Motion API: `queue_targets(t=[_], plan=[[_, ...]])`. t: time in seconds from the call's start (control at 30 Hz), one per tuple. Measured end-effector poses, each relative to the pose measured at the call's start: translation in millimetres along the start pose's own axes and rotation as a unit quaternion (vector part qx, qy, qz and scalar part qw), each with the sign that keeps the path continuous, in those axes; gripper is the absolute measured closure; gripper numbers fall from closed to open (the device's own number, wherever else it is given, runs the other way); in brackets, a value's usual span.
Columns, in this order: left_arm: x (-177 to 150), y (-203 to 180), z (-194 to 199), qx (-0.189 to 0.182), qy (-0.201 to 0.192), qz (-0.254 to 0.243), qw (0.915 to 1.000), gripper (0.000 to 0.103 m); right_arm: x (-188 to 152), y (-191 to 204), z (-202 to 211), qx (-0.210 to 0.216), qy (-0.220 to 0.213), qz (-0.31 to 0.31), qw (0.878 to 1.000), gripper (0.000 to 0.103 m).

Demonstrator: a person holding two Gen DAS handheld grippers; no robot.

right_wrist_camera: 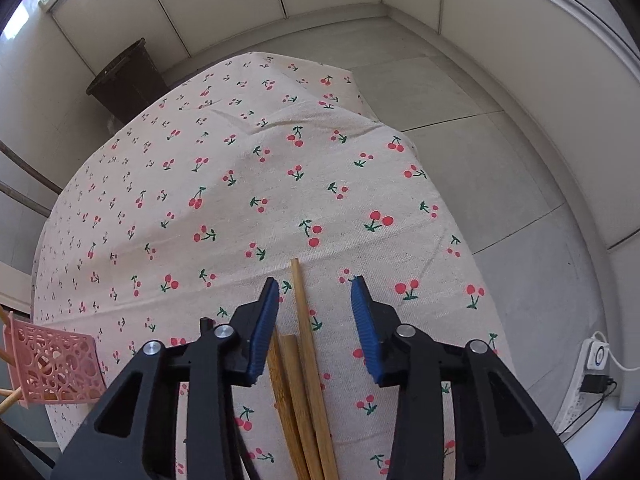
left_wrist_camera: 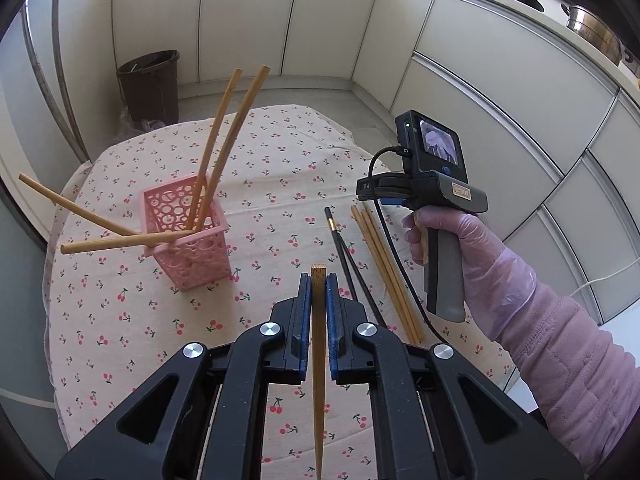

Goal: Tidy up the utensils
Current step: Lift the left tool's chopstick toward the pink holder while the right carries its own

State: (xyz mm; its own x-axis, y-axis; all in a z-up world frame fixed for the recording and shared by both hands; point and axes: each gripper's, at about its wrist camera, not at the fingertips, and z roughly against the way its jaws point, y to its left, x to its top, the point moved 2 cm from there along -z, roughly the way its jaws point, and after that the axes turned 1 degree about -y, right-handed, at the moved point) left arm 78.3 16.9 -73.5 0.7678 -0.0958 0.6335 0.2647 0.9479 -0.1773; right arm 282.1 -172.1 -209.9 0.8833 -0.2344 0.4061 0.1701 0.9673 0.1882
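Left claw point(left_wrist_camera: 319, 280) grips our bamboo chopstick point(left_wrist_camera: 319, 344); right claw point(right_wrist_camera: 315, 294) spread over desk chopsticks point(right_wrist_camera: 304, 380). No legible text.

Even, soft daylight fills both my wrist feeds, bright enough to read every cherry on the tablecloth point(right_wrist_camera: 280, 184). The brightest patch sits at the far left corner of the right wrist view, blown out to white. Shadows are faint and diffuse on the bench. Heavy fisheye bending curves the cabinet fronts point(left_wrist_camera: 500, 92) and floor lines, and a black vignette rings each frame. Focus holds sharp from near to far; a mild sheen shows on the black jaws.
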Motion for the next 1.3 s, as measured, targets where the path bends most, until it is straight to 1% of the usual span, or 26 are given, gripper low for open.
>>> queue_targets(t=[0.07, 0.17, 0.23, 0.27, 0.3, 0.43, 0.57, 0.67, 0.73, 0.9, 1.07, 1.2, 1.3], plan=[[0.2, 2.8, 1.2, 0.002, 0.000, 0.001, 1.0000, 0.096, -0.7, 0.9, -4.0, -0.007, -0.001, 0.003, 1.000, 0.076], [0.9, 5.3, 1.0, 0.009, -0.001, -0.001, 1.0000, 0.096, -0.6, 3.7, -5.1, -0.021, -0.003, 0.009, 1.000, 0.081], [0.9, 4.7, 1.6, 0.010, -0.002, -0.002, 0.9999, 0.096, -1.5, 5.2, -5.5, -0.034, -0.009, 0.015, 0.999, 0.088], [0.9, 3.9, 2.4, 0.010, -0.002, -0.003, 0.9999, 0.096, -1.8, 4.8, -5.8, -0.035, -0.011, 0.015, 0.999, 0.095], [0.6, 2.8, 3.2, 0.011, -0.003, -0.005, 0.9999, 0.096, -2.0, 3.3, -5.5, -0.029, -0.011, 0.011, 0.999, 0.097], [0.4, 0.2, 7.2, 0.015, -0.006, -0.008, 0.9998, 0.096, -5.1, -0.7, -2.3, -0.024, -0.008, 0.003, 1.000, 0.098], [0.8, -0.7, 11.1, 0.016, -0.012, -0.012, 0.9997, 0.096, -11.2, 0.3, 10.6, -0.032, -0.018, 0.020, 0.999, 0.098], [0.3, -2.6, 16.0, 0.016, -0.018, -0.017, 0.9996, 0.096, -13.1, 2.8, 35.2, -0.026, -0.044, 0.030, 0.998, 0.098], [0.3, -3.3, 20.9, 0.015, -0.024, -0.019, 0.9994, 0.096, -15.8, 5.2, 57.1, -0.014, -0.064, 0.036, 0.997, 0.098], [1.9, -0.2, 36.9, 0.011, -0.043, -0.014, 0.9989, 0.096, -28.9, 10.0, 121.5, 0.016, -0.118, 0.055, 0.991, 0.098], [-0.8, -2.5, 55.4, 0.004, -0.060, -0.019, 0.9980, 0.096, -45.4, 16.4, 184.7, 0.048, -0.173, 0.078, 0.981, 0.098], [-2.0, -10.4, 73.6, -0.003, -0.082, -0.032, 0.9961, 0.096, -62.0, 18.1, 224.3, 0.074, -0.203, 0.094, 0.972, 0.098], [1.1, -14.9, 85.8, -0.005, -0.100, -0.037, 0.9943, 0.096, -65.5, 18.5, 248.6, 0.091, -0.226, 0.099, 0.965, 0.098]])
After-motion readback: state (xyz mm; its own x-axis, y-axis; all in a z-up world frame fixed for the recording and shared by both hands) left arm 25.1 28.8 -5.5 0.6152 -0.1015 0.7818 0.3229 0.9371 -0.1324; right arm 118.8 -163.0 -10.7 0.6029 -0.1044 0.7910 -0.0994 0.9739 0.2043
